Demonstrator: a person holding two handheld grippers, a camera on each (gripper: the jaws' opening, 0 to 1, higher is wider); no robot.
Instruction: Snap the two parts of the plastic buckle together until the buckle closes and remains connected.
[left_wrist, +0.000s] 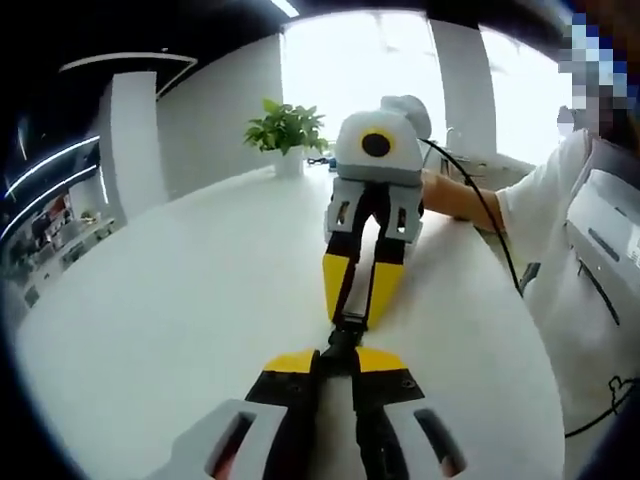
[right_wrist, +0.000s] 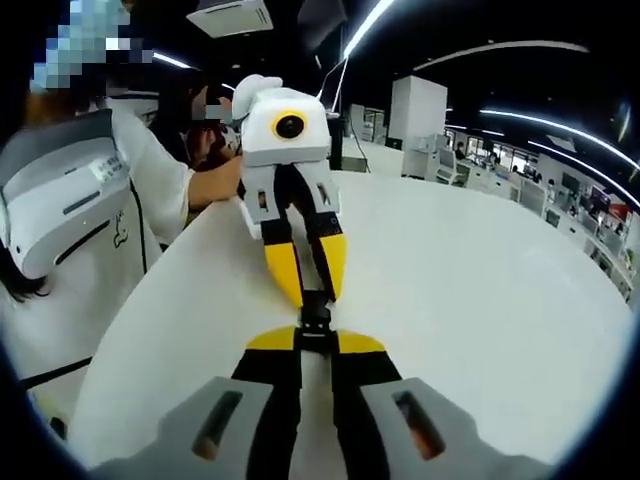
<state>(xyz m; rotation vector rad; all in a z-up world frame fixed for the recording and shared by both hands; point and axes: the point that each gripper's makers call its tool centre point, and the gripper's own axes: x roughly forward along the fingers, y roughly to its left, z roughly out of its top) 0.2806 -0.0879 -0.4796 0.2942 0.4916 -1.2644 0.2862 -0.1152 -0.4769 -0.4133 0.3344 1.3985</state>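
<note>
grippers are meeting nose to nose over the white table (left_wrist: 150, 300), and you are holding the buckle (left_wrist: 345, 335) between them. in the left gripper view your left gripper (left_wrist: 337, 362) is rising from 6 o'clock, jaws pinched on the near half of the dark buckle, while the right gripper (left_wrist: 358, 292) is coming down from 12 o'clock, its yellow tips closing on the far half. the right gripper view is showing the same from the other end, the buckle (right_wrist: 316, 318) sitting between the two sets of tips. whether the halves are latching is too small to tell. the risk you are facing, i judge, is pushing slightly off axis: the prongs could be jamming, or a half could be twisting out of a pinch and dropping. a potted plant (left_wrist: 287, 130) is standing at 11 o'clock, well apart.
</note>
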